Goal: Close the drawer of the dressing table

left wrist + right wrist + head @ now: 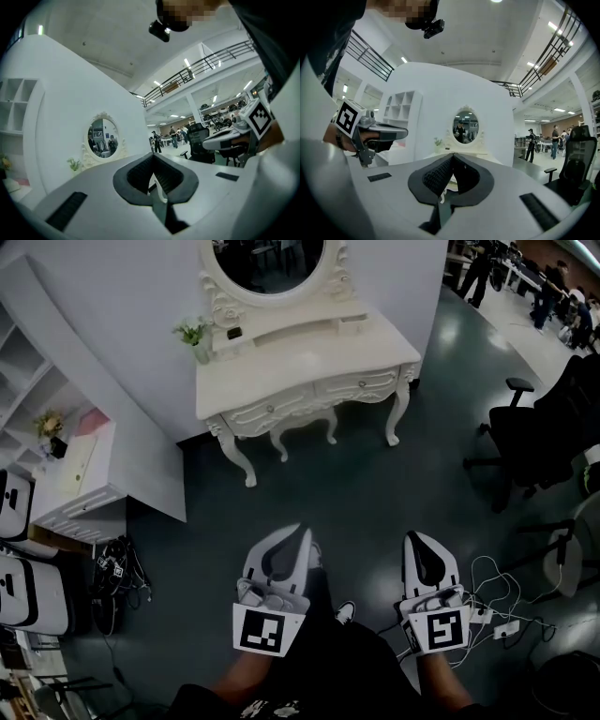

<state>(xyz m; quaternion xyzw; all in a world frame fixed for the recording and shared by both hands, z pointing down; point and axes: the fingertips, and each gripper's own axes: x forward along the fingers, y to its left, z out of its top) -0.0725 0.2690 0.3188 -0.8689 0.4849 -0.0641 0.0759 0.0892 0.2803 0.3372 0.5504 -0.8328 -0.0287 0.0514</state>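
Note:
The white dressing table (300, 371) stands against the wall, well ahead of me, with an oval mirror (267, 263) and a small plant (195, 337) on top. Two front drawers (361, 383) sit under its top; a small upper drawer (353, 321) at the right seems to stick out slightly. My left gripper (292, 536) and right gripper (419, 542) are held low and side by side over the dark floor, far from the table. Both are shut with nothing between the jaws. The mirror (102, 137) also shows in the left gripper view past the left gripper (153, 157), and the mirror (465, 125) in the right gripper view past the right gripper (452, 156).
A black office chair (534, 432) stands at the right. White cables and a power strip (499, 626) lie on the floor by my right gripper. A white shelf unit (80, 474) and cables (117, 568) are at the left. People stand far back in the hall.

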